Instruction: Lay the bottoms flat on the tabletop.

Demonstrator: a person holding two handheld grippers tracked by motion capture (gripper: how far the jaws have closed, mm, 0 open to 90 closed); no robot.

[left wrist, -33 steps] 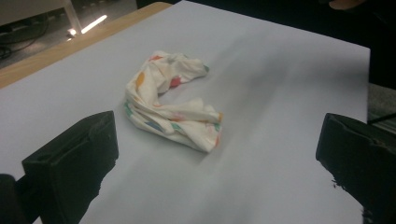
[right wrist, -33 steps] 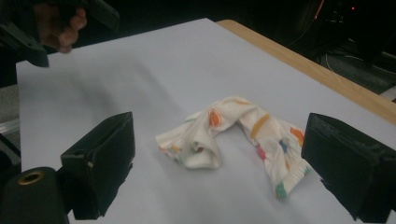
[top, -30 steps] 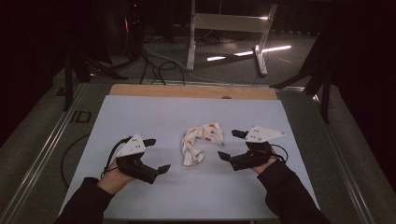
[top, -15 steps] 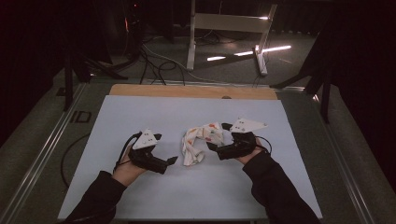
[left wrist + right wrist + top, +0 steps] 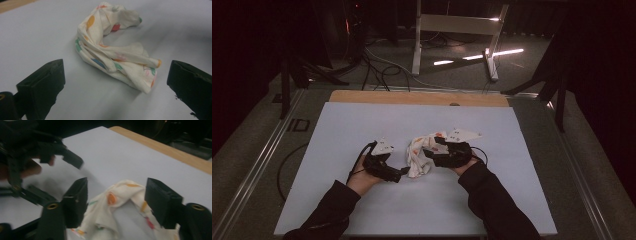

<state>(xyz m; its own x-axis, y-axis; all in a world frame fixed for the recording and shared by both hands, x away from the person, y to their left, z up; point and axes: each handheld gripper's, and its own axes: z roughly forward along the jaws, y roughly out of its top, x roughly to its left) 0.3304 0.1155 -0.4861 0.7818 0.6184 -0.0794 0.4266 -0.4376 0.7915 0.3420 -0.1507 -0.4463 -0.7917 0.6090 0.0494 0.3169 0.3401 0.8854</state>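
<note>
A crumpled white cloth [image 5: 418,156] with coloured spots lies mid-table on the white sheet [image 5: 362,120]. My left gripper [image 5: 398,175] sits just left of the cloth's near end. In the left gripper view its jaws stand wide open [image 5: 115,85], with the cloth [image 5: 110,47] on the sheet just ahead of them, untouched. My right gripper [image 5: 433,151] is at the cloth's far right end. Its jaws [image 5: 117,202] have just been closing and straddle a fold of the cloth [image 5: 125,195]. A gap still shows at each pad.
A wooden table edge [image 5: 412,97] runs along the far side of the sheet. Metal rails [image 5: 262,160] flank the table. Cables and a stand's legs [image 5: 452,30] lie on the dark floor beyond. In the right gripper view the other hand's gripper [image 5: 57,152] is close at upper left.
Both hands have moved inward and down towards the cloth. The right gripper has come from the cloth's right side onto its far end, and the left has closed in on its near end.
</note>
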